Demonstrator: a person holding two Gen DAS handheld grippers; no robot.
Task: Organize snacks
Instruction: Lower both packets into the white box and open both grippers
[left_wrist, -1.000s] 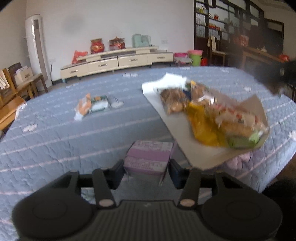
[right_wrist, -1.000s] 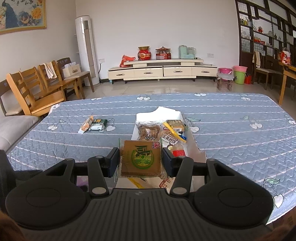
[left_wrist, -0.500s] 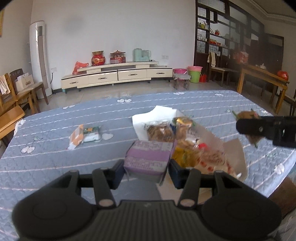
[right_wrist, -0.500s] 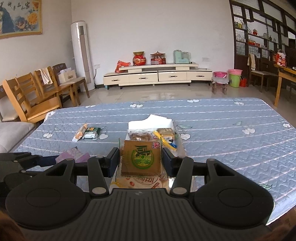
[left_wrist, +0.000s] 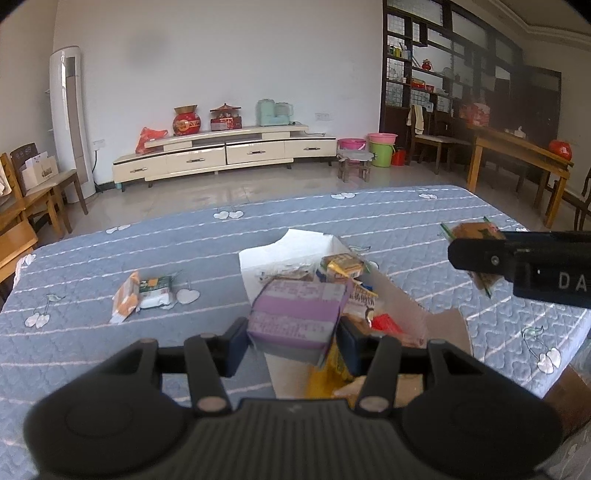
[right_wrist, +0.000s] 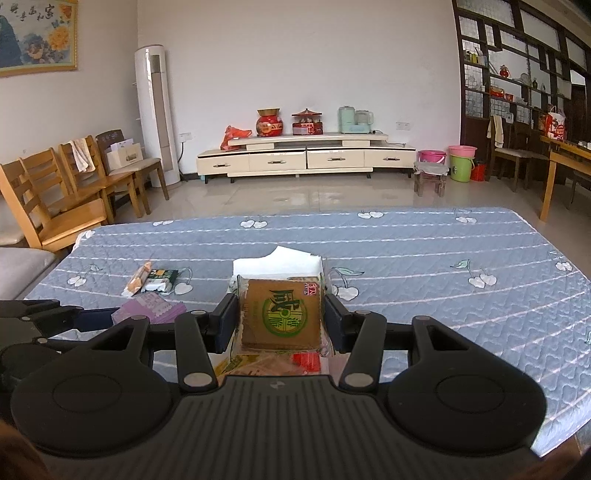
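My left gripper is shut on a purple snack pack, held above the open cardboard box of snacks. My right gripper is shut on a brown snack pack with a green emblem, held over the same box. The right gripper also shows at the right of the left wrist view, with the brown pack in it. The purple pack shows at the left in the right wrist view. Two loose packs, orange and green-white, lie on the table to the left.
The table has a blue quilted cloth with cherry prints. The two loose packs show in the right wrist view. Wooden chairs stand left of the table. A TV cabinet stands at the far wall.
Both grippers have risen and drawn back from the box, each keeping its pack. The left gripper has swung right over the box. The right gripper has come into the left wrist view.
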